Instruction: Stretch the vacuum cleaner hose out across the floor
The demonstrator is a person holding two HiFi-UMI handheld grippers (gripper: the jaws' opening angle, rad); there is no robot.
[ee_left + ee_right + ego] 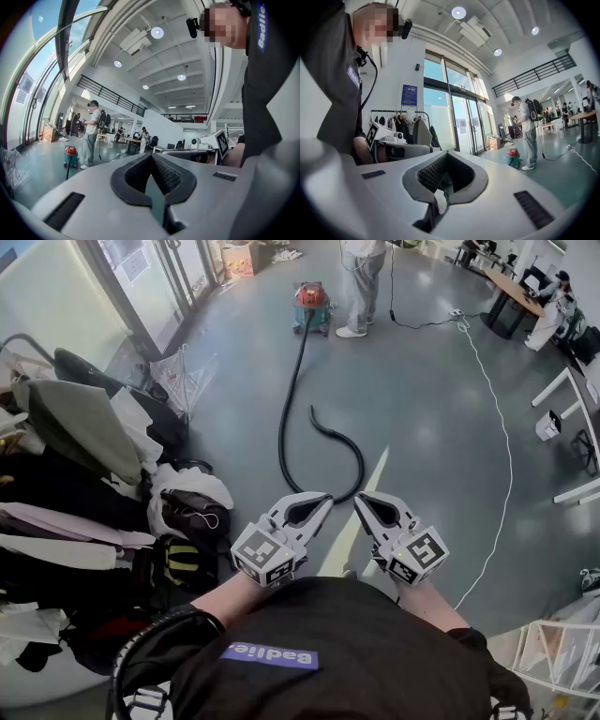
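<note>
A red vacuum cleaner [311,301] stands far off on the grey floor. Its black hose [285,418] runs toward me, loops just ahead of my grippers, then curls back to a free end [314,412]. My left gripper [324,499] and right gripper [360,501] are held level side by side in front of my chest, above the hose's near bend. Both are shut with nothing in them. The left gripper view shows its closed jaws [151,158] and the vacuum cleaner [70,153] in the distance. The right gripper view shows its shut jaws [447,155] and the vacuum cleaner [513,157].
A person [361,277] stands beside the vacuum cleaner. Clothes and bags [84,465] crowd the left side. A white cable [502,437] trails across the floor on the right, near white table legs [562,390]. A pale floor stripe [361,512] runs under the grippers.
</note>
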